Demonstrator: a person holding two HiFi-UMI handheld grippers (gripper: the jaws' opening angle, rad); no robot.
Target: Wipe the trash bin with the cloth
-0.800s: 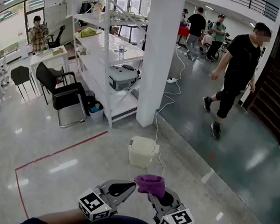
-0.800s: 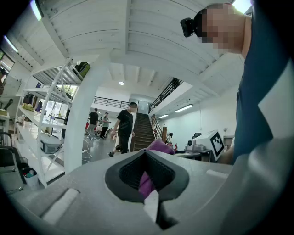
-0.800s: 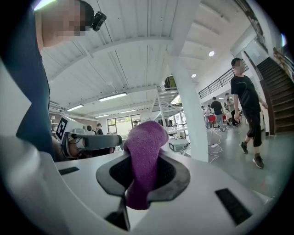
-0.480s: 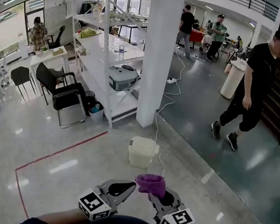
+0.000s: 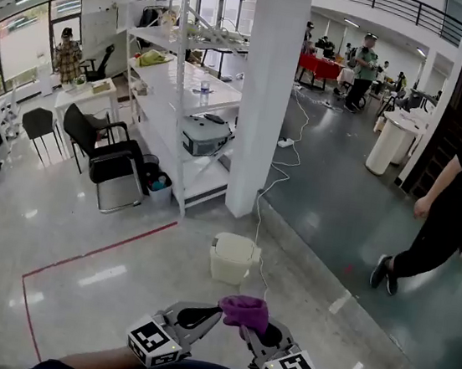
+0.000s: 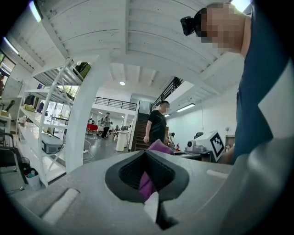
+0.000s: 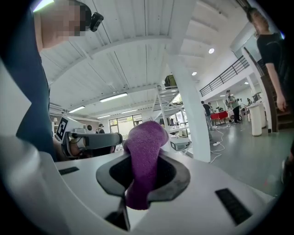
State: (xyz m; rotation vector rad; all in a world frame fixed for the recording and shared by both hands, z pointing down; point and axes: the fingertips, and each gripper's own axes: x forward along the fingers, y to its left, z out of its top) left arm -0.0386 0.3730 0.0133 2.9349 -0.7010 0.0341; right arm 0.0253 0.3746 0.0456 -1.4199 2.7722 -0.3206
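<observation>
The left tongs (image 5: 214, 313) and the right tongs (image 5: 249, 329) both pinch the purple cloth (image 5: 245, 311). The trash bin (image 5: 232, 258) stands apart on the floor (image 5: 121, 249).

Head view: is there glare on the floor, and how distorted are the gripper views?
Head view: bright glare patches on the glossy floor. Left and right gripper views: strong fisheye, dark corners; purple cloth sharp in the right one.
</observation>
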